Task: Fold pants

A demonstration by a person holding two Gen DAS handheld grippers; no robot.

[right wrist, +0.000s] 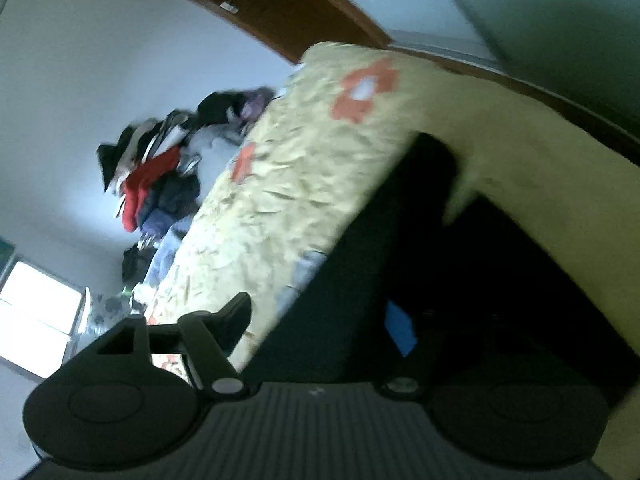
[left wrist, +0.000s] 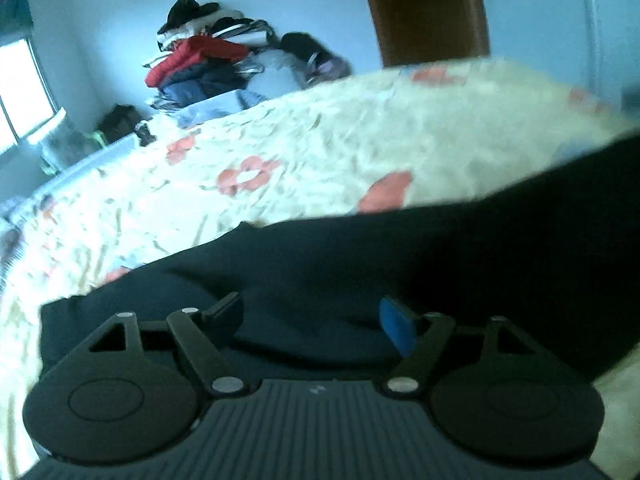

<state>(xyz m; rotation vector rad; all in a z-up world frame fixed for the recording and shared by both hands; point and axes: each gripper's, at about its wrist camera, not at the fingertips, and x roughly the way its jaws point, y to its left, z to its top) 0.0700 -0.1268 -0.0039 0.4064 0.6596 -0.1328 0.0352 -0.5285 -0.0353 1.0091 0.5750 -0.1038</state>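
Note:
Dark navy pants (left wrist: 400, 256) lie flat across a cream bedspread with red flowers (left wrist: 320, 148). In the left wrist view my left gripper (left wrist: 312, 316) hovers just above the pants with its jaws wide apart and nothing pinched between the black finger and the blue-padded one. In the right wrist view the picture is rolled sideways; the pants (right wrist: 400, 240) run up from the bottom as a dark band. My right gripper (right wrist: 320, 320) stands open over their edge, its black finger over the bedspread and its blue pad over the cloth, gripping nothing.
A heap of clothes (left wrist: 208, 64) with a red jacket is piled against the far wall beyond the bed. A brown door (left wrist: 424, 8) stands behind the bed, and a bright window (left wrist: 20, 88) is at the left. The bedspread (right wrist: 320, 152) stretches away past the pants.

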